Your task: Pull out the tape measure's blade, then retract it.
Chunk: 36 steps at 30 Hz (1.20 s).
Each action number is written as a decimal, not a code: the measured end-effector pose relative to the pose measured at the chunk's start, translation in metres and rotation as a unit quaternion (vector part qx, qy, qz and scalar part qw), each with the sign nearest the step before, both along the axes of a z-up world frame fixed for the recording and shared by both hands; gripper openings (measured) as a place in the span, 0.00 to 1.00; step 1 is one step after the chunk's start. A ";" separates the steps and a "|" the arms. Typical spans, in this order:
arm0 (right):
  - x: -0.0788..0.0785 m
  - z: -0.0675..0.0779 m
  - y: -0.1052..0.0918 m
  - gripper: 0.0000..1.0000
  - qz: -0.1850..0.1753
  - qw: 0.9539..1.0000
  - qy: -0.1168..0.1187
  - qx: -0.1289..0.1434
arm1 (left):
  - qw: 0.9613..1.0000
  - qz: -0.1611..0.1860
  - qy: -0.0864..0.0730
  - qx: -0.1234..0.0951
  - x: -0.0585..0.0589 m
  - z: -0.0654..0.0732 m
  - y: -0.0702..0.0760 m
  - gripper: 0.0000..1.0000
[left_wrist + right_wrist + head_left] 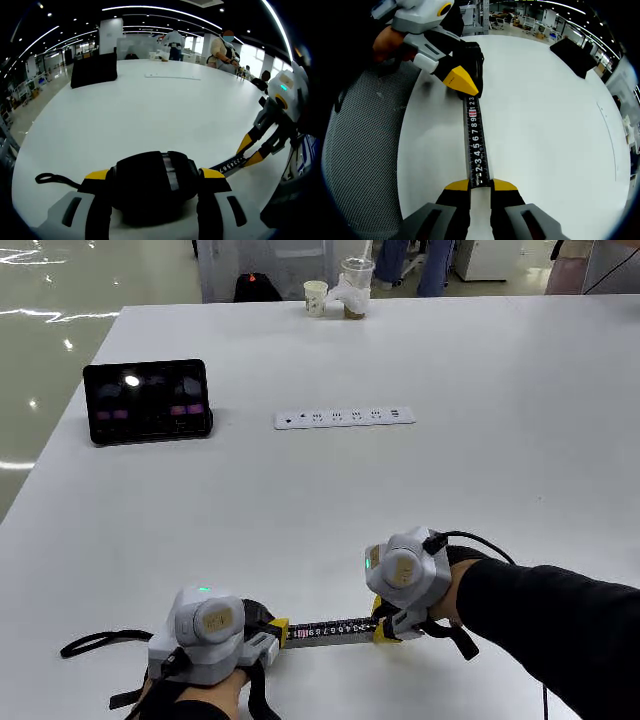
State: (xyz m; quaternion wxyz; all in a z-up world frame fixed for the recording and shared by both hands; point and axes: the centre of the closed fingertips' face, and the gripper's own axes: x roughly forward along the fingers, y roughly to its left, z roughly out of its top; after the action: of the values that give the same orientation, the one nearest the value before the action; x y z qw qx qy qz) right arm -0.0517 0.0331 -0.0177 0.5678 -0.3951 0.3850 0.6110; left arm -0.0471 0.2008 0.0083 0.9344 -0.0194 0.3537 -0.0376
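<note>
Blade (330,630) nr table (400,490) edge, room beyond

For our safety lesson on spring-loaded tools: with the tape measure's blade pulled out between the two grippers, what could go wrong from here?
1. The right gripper pinches the blade near its tip; if it slips, the blade could snap back.
2. The left gripper clamps the rounded black tape measure case, which might twist loose as the blade retracts.

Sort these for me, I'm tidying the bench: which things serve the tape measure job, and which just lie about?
In use: tape measure, blade, left tool, right tool.
Lying about: tablet, power strip, paper cup, plastic cup.
</note>
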 end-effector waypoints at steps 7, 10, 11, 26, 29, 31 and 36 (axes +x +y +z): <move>0.000 0.001 0.005 0.11 -0.008 1.000 0.007 0.006 | 1.000 0.000 -0.002 0.000 0.000 0.000 0.000 0.64; 0.000 0.001 0.007 0.11 -0.007 1.000 0.008 0.006 | 1.000 -0.001 -0.001 0.000 0.000 0.000 0.000 0.64; -0.001 0.001 0.007 0.11 -0.008 1.000 0.009 0.005 | 1.000 -0.001 -0.001 0.000 0.000 0.001 0.000 0.64; -0.001 0.000 0.013 0.11 -0.019 1.000 0.015 0.001 | 1.000 -0.001 -0.001 -0.001 0.001 0.000 0.001 0.64; -0.001 0.000 0.014 0.11 -0.019 1.000 0.016 0.000 | 1.000 -0.001 0.000 -0.001 0.001 0.000 0.001 0.64; -0.001 0.000 0.015 0.11 -0.019 1.000 0.014 0.000 | 1.000 -0.001 0.000 -0.001 0.001 0.000 0.001 0.64; -0.002 0.001 0.016 0.12 -0.019 1.000 0.011 -0.001 | 1.000 -0.001 0.000 -0.001 0.001 0.000 0.001 0.64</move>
State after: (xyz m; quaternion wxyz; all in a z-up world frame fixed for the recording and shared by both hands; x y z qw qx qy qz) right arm -0.0539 0.0490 -0.0171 0.5745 -0.3813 0.3992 0.6044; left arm -0.0465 0.2015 0.0080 0.9344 -0.0194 0.3535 -0.0390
